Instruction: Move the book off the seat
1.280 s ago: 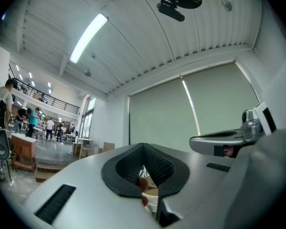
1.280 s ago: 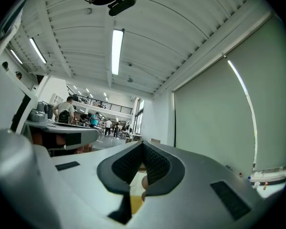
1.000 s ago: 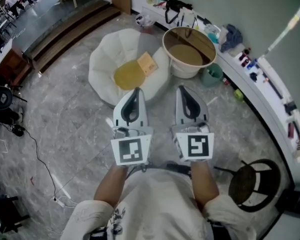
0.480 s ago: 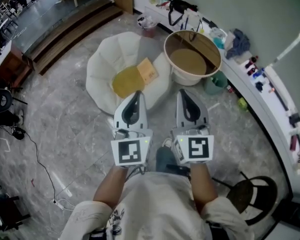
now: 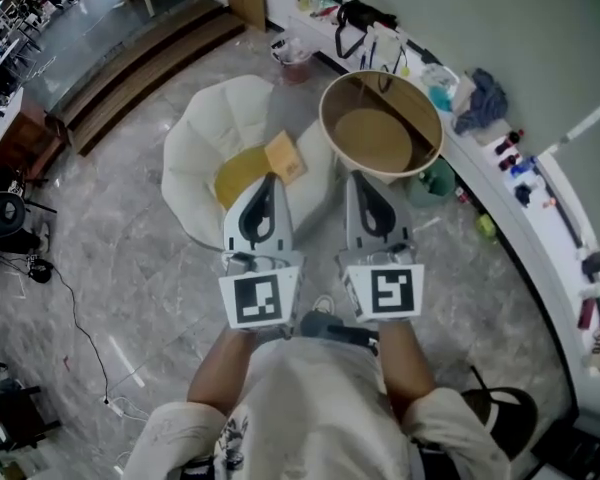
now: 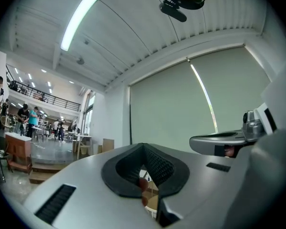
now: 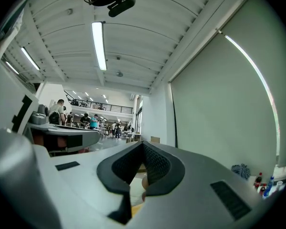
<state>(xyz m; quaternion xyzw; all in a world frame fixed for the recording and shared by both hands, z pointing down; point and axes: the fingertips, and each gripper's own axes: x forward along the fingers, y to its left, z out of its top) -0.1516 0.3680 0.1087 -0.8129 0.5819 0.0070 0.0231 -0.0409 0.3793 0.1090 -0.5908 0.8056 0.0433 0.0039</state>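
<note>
Book: tan book (image 5: pixel 285 156) lies flat on the seat, at the right edge of the yellow cushion (image 5: pixel 238 174).
Seat: white, round, padded seat (image 5: pixel 202 148) stands on the grey marble floor (image 5: pixel 130 268).
Left tongs: left tongs (image 5: pixel 269 180) are closed together with nothing between them, held level, tip over the seat's near rim, just short of the book.
Right tongs: right tongs (image 5: pixel 356 178) are closed together and empty, held beside the left pair, tip near the tub.
Tub: large round tub (image 5: pixel 326 103) stands just right of the seat.
Tabletop: curved tabletop (image 5: pixel 540 203) along the wall carries bottles and small items.
</note>
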